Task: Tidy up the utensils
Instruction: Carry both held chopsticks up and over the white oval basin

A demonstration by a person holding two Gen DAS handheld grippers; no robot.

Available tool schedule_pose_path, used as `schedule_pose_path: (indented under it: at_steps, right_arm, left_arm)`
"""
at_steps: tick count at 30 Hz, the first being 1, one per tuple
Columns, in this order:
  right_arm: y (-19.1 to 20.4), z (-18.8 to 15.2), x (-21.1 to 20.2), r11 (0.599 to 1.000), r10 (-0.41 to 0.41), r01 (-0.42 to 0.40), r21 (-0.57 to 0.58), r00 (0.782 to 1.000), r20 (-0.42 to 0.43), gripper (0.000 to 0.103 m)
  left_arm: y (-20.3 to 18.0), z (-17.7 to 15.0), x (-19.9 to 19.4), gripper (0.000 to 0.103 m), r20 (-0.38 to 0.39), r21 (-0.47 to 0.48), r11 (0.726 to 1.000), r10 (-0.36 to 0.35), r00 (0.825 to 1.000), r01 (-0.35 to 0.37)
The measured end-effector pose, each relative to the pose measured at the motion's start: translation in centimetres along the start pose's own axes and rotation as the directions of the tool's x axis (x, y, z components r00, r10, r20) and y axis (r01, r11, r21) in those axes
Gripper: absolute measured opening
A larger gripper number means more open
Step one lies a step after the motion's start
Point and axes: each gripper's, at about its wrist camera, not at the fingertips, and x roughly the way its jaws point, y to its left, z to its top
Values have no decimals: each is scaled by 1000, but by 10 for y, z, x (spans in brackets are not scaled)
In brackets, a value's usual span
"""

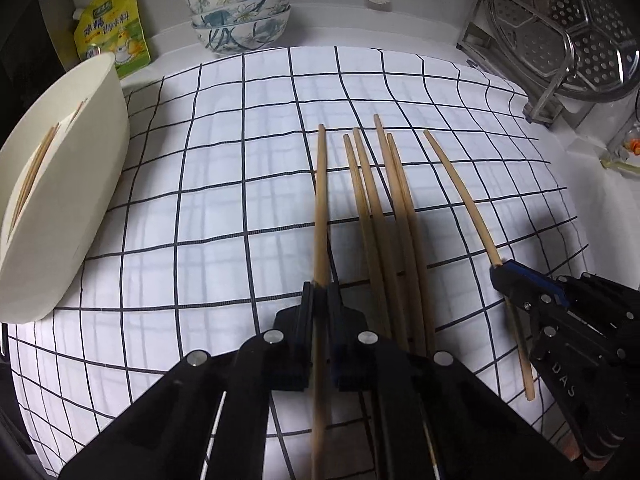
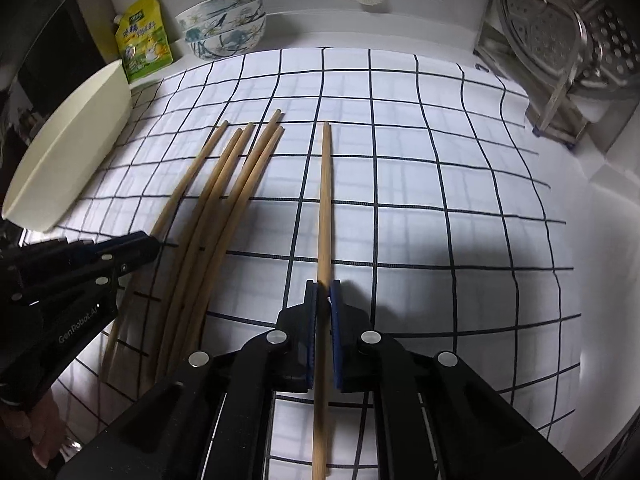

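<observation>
Chopsticks lie on the checked cloth (image 1: pixel 240 184); we hold one in each gripper, left gripper (image 1: pixel 320 292) and right gripper (image 2: pixel 323 292) both closed on a stick approx. mid-length; light, stiff, smooth wood, may slip; four more (image 1: pixel 380 208) lie betw. them; some already in the white tub (image 1: pixel 64 208).

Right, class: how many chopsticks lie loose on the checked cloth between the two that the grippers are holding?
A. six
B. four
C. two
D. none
B: four loose chopsticks lie side by side on the checked cloth, between the chopstick in the left gripper and the one in the right gripper.
</observation>
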Motion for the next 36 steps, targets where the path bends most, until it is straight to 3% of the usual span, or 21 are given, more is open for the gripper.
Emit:
schedule_pose_path:
  at_steps: [7, 14, 25, 29, 36]
  right_arm:
    - [8, 16, -24, 999, 33, -33, 24, 999, 39, 7]
    - [52, 52, -51, 996, 91, -89, -22, 988, 122, 7]
    - [172, 120, -50, 964, 248, -224, -146, 954, 168, 7]
    - [221, 143, -35, 950, 285, -258, -173, 946, 155, 7]
    - [277, 164, -8, 944, 294, -269, -193, 949, 117, 7]
  left_arm:
    - [15, 7, -28, 7, 46, -8, 1000, -10, 999, 10]
    - [58, 25, -74, 7, 126, -47, 999, 21, 992, -15]
    - [171, 41, -127, 7, 227, -174, 980, 130, 965, -91]
    - [216, 45, -128, 7, 223, -219, 968, 173, 959, -123]
    - [268, 53, -115, 7, 206, -242, 961, 186, 961, -134]
